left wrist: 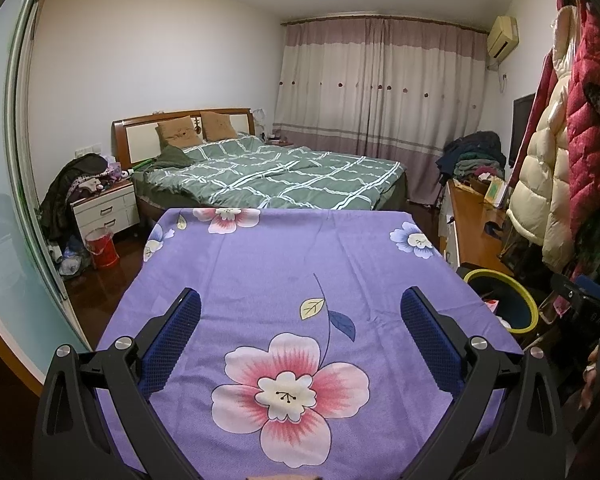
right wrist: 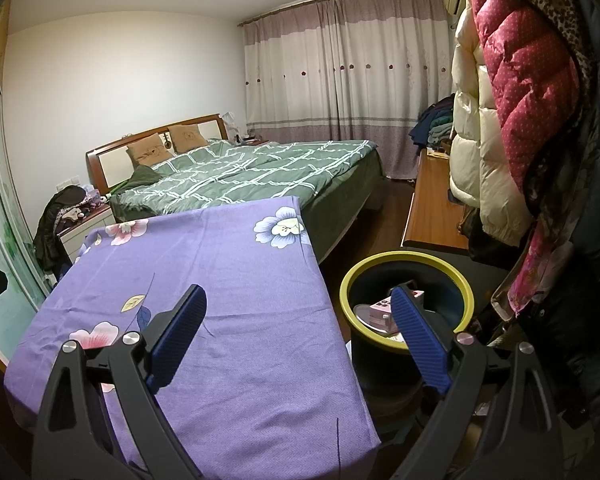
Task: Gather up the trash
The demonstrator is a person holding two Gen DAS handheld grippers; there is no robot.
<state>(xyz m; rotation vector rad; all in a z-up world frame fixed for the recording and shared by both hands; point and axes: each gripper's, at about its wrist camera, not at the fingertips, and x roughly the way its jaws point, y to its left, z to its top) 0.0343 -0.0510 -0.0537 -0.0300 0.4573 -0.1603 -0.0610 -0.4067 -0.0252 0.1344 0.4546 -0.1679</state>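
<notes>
A bedroom with plain white walls (left wrist: 160,52) and a dark wood floor (left wrist: 100,284). A bed (left wrist: 276,176) under a green checked quilt stands against the far wall, its wooden headboard (left wrist: 140,136) beside a white nightstand (left wrist: 106,210) heaped with clothes. Long pink-and-cream curtains (left wrist: 376,92) cover the window wall. An air conditioner (left wrist: 502,36) hangs high in the corner, and coats (left wrist: 560,140) hang at the right.
</notes>
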